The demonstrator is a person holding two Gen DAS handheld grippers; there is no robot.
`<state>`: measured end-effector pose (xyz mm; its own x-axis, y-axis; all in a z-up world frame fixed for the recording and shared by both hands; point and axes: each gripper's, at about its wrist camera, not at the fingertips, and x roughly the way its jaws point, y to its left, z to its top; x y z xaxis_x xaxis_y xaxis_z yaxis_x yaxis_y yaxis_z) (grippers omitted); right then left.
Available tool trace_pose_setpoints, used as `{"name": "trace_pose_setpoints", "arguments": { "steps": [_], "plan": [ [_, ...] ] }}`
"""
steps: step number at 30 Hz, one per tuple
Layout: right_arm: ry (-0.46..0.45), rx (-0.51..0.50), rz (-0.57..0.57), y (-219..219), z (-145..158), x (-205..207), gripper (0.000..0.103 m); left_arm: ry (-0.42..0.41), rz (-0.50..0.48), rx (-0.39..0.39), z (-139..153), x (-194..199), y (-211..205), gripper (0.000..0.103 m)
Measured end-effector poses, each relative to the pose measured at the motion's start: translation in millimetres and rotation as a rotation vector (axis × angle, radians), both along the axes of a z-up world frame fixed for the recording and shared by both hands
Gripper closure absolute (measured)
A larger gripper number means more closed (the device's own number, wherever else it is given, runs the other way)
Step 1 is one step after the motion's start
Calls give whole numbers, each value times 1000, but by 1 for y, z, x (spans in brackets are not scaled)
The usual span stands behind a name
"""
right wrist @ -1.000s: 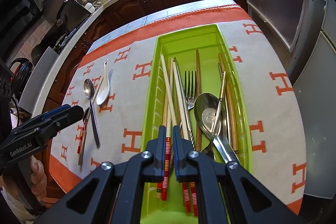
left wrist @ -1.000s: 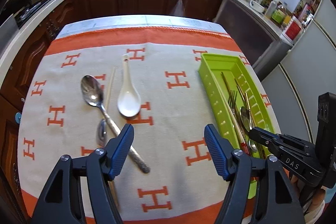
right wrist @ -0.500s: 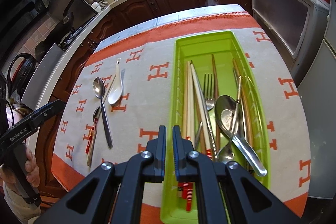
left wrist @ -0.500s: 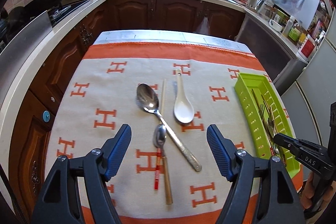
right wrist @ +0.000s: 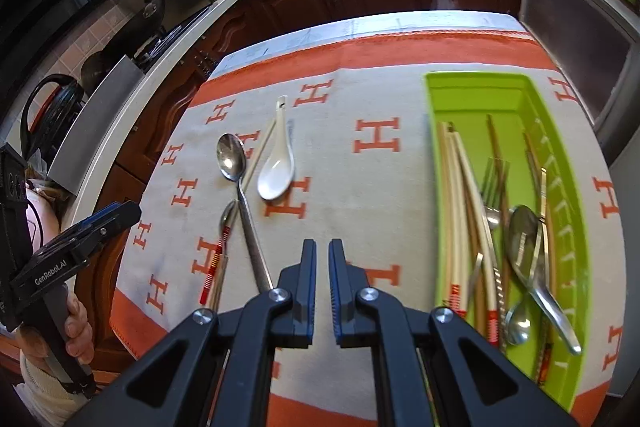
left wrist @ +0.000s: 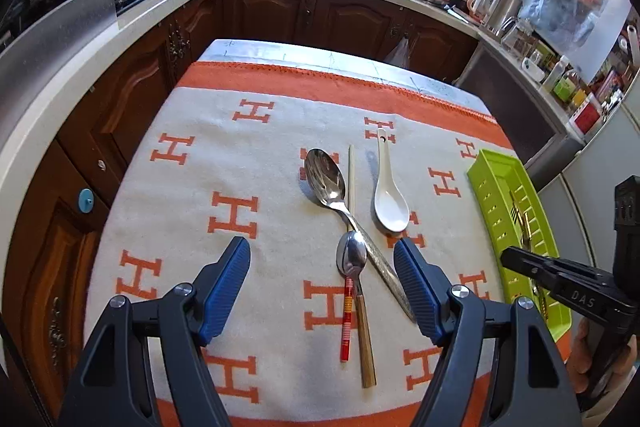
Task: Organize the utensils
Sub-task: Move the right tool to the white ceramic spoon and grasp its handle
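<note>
I had the left gripper spread wide and empty above the loose utensils on the cloth, while the right gripper was all but closed on nothing, hanging between that cluster and the green tray. The step, as I judged it, was to lift one piece from the pile, and the small spoon lay almost between my left jaws. To do it well I wanted to come down over its wooden handle, square across it, and close only once both pads straddled it. The trouble was crowding: a red-banded chopstick lay touching that handle, and the big metal spoon ran its handle diagonally just beside the small bowl, crossing a pale chopstick. The white ceramic spoon sat apart to the right. The tray already held chopsticks, a fork and spoons.
</note>
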<state>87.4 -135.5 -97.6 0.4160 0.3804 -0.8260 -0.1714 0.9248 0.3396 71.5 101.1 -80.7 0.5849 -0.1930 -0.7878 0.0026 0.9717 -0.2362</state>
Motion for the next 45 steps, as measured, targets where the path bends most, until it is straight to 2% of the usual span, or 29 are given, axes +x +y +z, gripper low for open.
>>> {"name": "trace_pose_setpoints", "arguments": {
  "steps": [7,12,19,24,29,36,39,41,42,43,44,45],
  "plan": [
    [11,-10,40,33,-14,36,96,21,4,-99,-30,35,15,31],
    [36,0,27,46,-36,63,96,40,-15,-138,-51,63,14,36],
    [47,-30,8,60,-64,88,96,39,-23,-97,-71,90,5,37],
    [-12,-60,23,70,-64,87,94,18,-21,-85,-78,100,4,37],
    [-37,-77,41,76,-63,83,89,21,-27,-84,-89,106,3,44],
    [-64,-91,61,81,-64,78,87,-35,-49,-58,-91,109,-8,46],
    [-78,-102,75,84,-64,75,87,-46,-67,-62,-93,109,-14,56],
    [-92,-117,82,87,-64,73,89,-52,-83,-68,-94,110,-19,67],
    [-99,-123,80,87,-64,73,90,-57,-81,-64,-94,110,-21,68],
    [-98,-117,80,86,-64,72,93,-64,-78,-62,-95,109,-22,76],
    [-94,-104,80,86,-64,73,96,-62,-80,-67,-96,110,-24,93],
    [-86,-87,79,85,-64,74,97,-52,-81,-86,-98,112,-24,97]
  ]
}}
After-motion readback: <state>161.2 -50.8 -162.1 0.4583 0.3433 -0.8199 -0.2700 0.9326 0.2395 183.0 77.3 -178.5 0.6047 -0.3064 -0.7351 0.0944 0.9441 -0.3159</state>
